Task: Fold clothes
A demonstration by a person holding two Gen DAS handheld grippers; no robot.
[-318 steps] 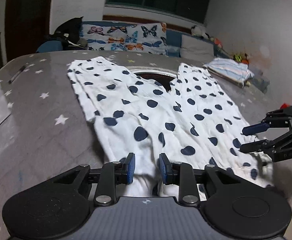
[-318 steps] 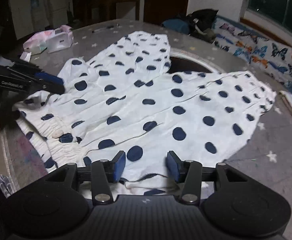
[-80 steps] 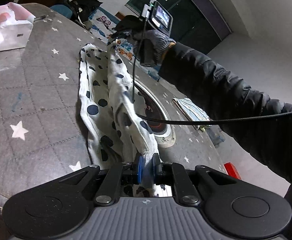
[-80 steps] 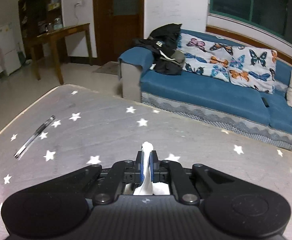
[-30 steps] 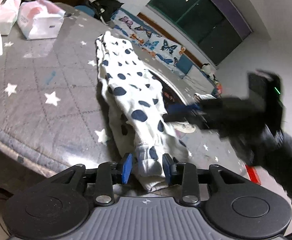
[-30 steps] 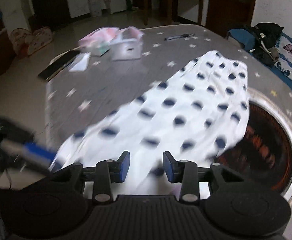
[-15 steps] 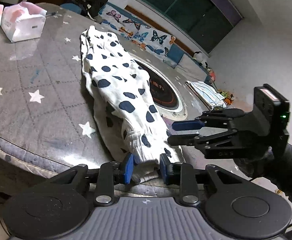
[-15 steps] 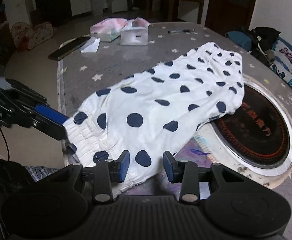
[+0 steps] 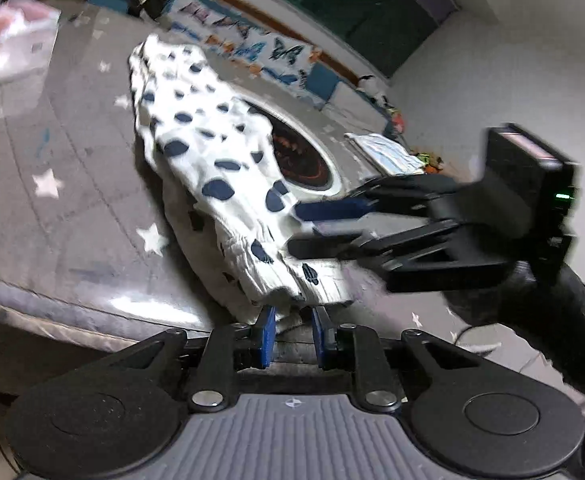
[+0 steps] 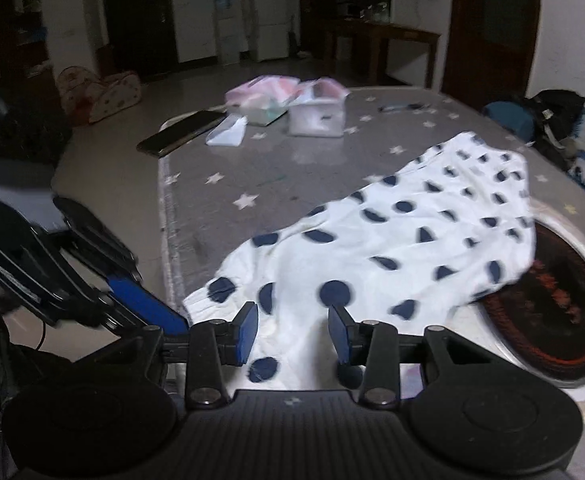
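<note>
trousers (image 10: 392,248) with dark dots lie doubled lengthwise, leg on leg, along the surface (image 10: 252,168), waistband at its near edge. left gripper (image 9: 292,334) and right gripper (image 10: 293,330) gape, holding nothing. crosswise folds seem left.

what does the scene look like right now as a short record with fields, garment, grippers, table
garment: white fabric trousers with navy dots, folded lengthwise, waistband end toward the near table edge
left gripper: open, waistband edge between its fingers
right gripper: open, over the waistband end
table: grey star-print cover, round dark burner partly under the garment
</note>
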